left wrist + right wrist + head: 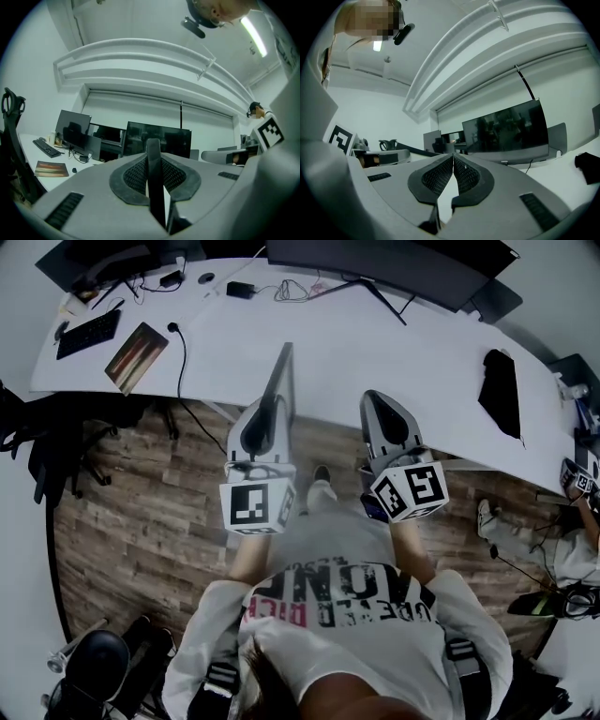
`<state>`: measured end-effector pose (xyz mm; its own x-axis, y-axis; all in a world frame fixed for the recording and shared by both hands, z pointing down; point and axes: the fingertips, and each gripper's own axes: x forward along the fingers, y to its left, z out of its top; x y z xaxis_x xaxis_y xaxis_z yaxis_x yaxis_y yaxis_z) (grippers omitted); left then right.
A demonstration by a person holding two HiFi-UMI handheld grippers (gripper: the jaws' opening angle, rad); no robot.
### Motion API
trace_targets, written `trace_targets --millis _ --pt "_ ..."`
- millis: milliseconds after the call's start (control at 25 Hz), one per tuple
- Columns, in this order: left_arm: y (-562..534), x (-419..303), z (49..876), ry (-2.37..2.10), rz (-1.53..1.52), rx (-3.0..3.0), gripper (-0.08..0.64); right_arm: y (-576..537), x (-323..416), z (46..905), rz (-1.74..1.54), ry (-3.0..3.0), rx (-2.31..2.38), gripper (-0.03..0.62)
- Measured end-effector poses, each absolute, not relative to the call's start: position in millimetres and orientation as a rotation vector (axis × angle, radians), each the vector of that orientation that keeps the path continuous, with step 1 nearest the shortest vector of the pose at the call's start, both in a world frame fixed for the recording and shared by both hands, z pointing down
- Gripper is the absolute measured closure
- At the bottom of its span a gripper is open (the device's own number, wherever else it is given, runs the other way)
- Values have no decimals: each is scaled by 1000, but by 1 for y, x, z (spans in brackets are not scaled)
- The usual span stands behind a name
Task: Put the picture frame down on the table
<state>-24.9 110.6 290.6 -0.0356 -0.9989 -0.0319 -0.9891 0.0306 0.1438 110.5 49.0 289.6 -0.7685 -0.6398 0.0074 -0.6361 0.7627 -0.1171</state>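
Observation:
The picture frame (pixel 281 381) is a thin grey panel seen edge-on, standing upright over the near edge of the white table (pixel 375 343). My left gripper (pixel 266 418) is shut on its lower end. In the left gripper view the frame (pixel 154 183) shows as a dark narrow bar clamped between the two pads of the left gripper (pixel 153 159). My right gripper (pixel 382 409) hovers to the right of the frame, apart from it, over the same table edge. In the right gripper view the right gripper (pixel 453 161) has its pads meeting, with nothing between them.
On the table's left lie a black keyboard (pixel 89 334), a striped book (pixel 137 356) and a mouse (pixel 172 327) with its cable. Dark monitors (pixel 375 268) stand along the back. A black object (pixel 502 395) lies at the right. A chair (pixel 47 446) stands left, and another person (pixel 572 540) is at the right.

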Motion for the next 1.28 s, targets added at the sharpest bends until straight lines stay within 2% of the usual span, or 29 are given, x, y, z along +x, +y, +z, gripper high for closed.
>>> trace_targets --millis 440,960,1280 --pt "25 -32 284 -2230 -226 2109 518 -45 111 284 -164 2920 -1057 591" --pt "-10 -51 287 -2232 -226 2091 518 -79 106 301 -238 2928 -1099 591" --pt "-54 -89 284 -2152 -224 2165 518 -115 74 300 -260 2881 -1202 591"
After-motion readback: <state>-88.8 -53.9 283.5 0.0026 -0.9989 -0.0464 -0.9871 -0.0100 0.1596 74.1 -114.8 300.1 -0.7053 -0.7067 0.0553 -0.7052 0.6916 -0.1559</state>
